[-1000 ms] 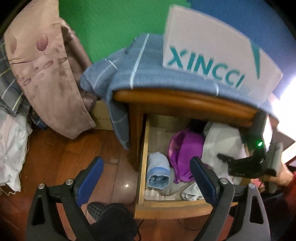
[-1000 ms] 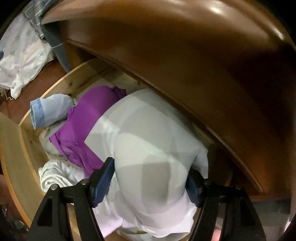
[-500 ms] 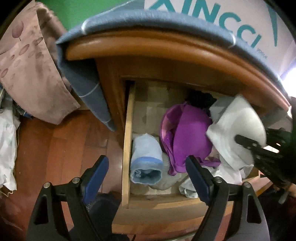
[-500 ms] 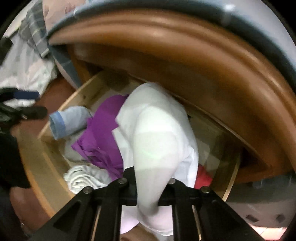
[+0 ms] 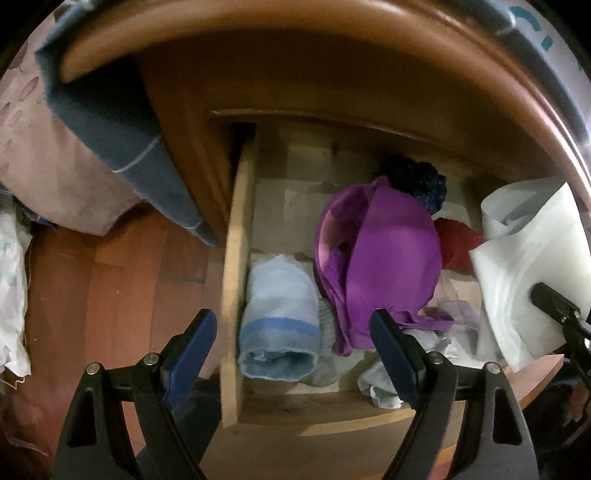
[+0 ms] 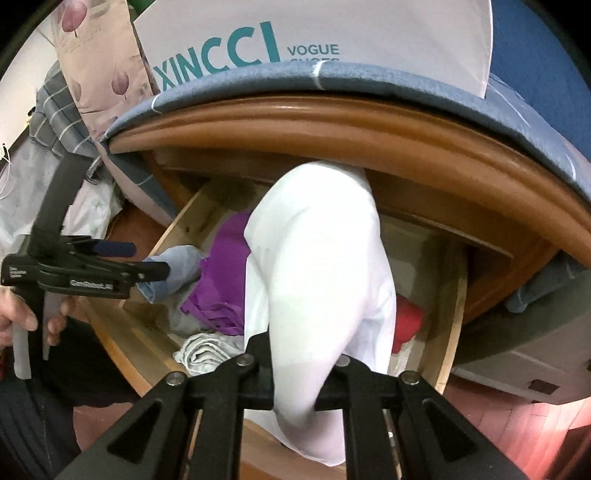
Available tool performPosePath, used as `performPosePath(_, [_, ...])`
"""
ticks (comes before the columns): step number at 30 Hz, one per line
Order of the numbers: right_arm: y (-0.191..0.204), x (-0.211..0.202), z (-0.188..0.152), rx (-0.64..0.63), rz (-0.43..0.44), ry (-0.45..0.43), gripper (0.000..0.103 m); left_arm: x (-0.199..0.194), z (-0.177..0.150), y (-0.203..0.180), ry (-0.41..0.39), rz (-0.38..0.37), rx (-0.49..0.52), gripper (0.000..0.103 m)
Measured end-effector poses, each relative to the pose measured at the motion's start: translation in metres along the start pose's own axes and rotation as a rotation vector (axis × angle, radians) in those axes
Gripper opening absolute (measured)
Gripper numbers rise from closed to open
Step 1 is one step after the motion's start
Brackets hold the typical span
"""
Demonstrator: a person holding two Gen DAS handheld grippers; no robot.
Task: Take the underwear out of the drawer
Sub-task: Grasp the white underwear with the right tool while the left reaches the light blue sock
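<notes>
The wooden drawer is pulled out and holds several garments. My right gripper is shut on white underwear, lifted above the drawer's right half; it also shows at the right edge of the left wrist view as white underwear. My left gripper hangs open above the drawer's left front, over a rolled light blue garment without touching it. A purple garment lies in the middle, a red one and a dark one behind it.
The nightstand top overhangs the drawer, draped with a blue cloth and bearing a white XINCCI box. A pink pillow leans at the left over the wooden floor. A hand holds the left gripper.
My right gripper closed on the white underwear and raised it out of the pile. My left gripper came down closer over the drawer's left front.
</notes>
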State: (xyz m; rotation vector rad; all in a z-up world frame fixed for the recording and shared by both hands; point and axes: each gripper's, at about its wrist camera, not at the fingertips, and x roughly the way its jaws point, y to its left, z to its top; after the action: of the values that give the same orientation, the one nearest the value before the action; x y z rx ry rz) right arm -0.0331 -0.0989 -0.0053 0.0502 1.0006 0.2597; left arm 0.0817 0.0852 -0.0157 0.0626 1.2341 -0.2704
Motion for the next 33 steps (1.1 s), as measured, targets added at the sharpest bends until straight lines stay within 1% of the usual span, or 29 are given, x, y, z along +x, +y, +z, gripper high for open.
performPosePath(3, [0.0,-0.002,0.001,0.011,0.027,-0.016,0.01,0.009,0.003,-0.003,0.026,-0.008,-0.005,0.076])
performPosePath(6, [0.003,0.0,0.003,0.006,0.035,-0.025,0.01,0.019,0.003,-0.007,0.065,-0.012,-0.004,0.066])
performPosePath(7, [0.003,0.001,0.003,0.01,0.041,-0.026,0.01,0.024,0.003,-0.008,0.081,-0.003,0.004,0.063])
performPosePath(9, [0.003,0.002,0.003,0.015,0.044,-0.023,0.01,0.031,0.002,-0.01,0.107,-0.001,0.003,0.06])
performPosePath(11, [0.001,0.004,0.003,0.019,0.045,-0.018,0.01,0.037,0.002,-0.011,0.126,-0.005,-0.007,0.056])
performPosePath(13, [0.002,0.004,0.003,0.02,0.05,-0.015,0.01,0.042,0.002,-0.008,0.137,-0.005,-0.024,0.042])
performPosePath(15, [-0.002,0.003,0.002,0.02,0.052,-0.012,0.01,0.044,0.002,-0.005,0.138,0.0,-0.04,0.037])
performPosePath(18, [-0.005,0.005,0.002,0.021,0.051,-0.005,0.01,0.048,0.005,0.004,0.144,-0.021,-0.081,0.034])
performPosePath(19, [-0.006,0.006,0.003,0.022,0.05,-0.003,0.01,0.049,0.005,0.004,0.144,-0.025,-0.081,0.033])
performPosePath(21, [-0.006,0.008,0.004,0.023,0.061,0.004,0.011,0.047,0.005,0.003,0.136,-0.021,-0.07,0.031])
performPosePath(22, [-0.006,0.009,0.004,0.025,0.063,0.007,0.013,0.048,0.005,0.002,0.136,-0.014,-0.057,0.031])
performPosePath(23, [-0.006,0.011,0.005,0.022,0.066,0.008,0.019,0.048,0.003,0.001,0.138,-0.011,-0.053,0.031])
performPosePath(26, [-0.002,0.018,0.009,-0.007,0.046,0.027,0.027,0.049,0.003,-0.001,0.138,-0.003,-0.048,0.032])
performPosePath(29, [0.002,0.031,0.015,-0.022,0.04,0.071,0.031,0.048,0.005,-0.01,0.143,0.01,-0.042,0.037])
performPosePath(31, [0.002,0.041,0.02,-0.022,0.034,0.094,0.034,0.049,0.006,-0.015,0.158,0.018,-0.03,0.047])
performPosePath(33, [0.001,0.05,0.025,-0.015,0.031,0.119,0.035,0.049,0.008,-0.017,0.161,0.02,-0.036,0.05])
